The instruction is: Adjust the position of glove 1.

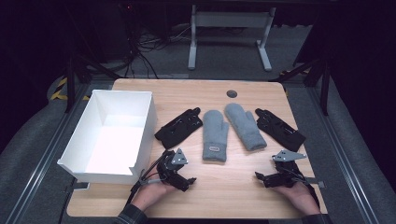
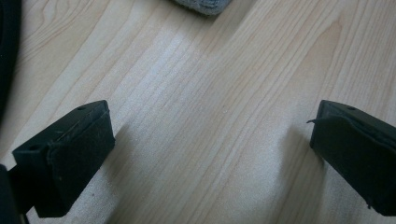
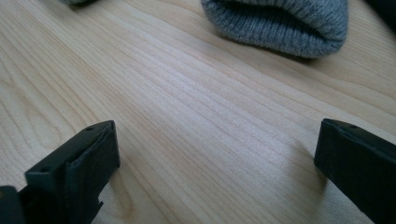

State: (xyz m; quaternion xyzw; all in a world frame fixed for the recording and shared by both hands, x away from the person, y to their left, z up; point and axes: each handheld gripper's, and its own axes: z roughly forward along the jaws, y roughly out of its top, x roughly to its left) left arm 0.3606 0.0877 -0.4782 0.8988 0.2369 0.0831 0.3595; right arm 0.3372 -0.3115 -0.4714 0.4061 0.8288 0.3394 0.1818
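Two grey knit mittens lie side by side mid-table: the left mitten [image 1: 215,135] and the right mitten [image 1: 244,125]. A black glove [image 1: 179,127] lies left of them and another black glove [image 1: 279,129] right of them. My left gripper [image 1: 187,181] rests near the front edge, below the left black glove, jaws open over bare wood. My right gripper [image 1: 259,178] rests at the front right, open too. In the right gripper view the cuff of a grey mitten [image 3: 280,23] lies just ahead of the gripper [image 3: 215,158]. The left gripper [image 2: 210,149] sees a mitten edge [image 2: 203,5] at the top.
An empty white box [image 1: 112,135] stands at the table's left side, close to my left hand. A dark round grommet [image 1: 232,93] sits near the far edge. Beyond the wooden table [image 1: 224,196] are cables and a white desk frame [image 1: 229,32] on the floor.
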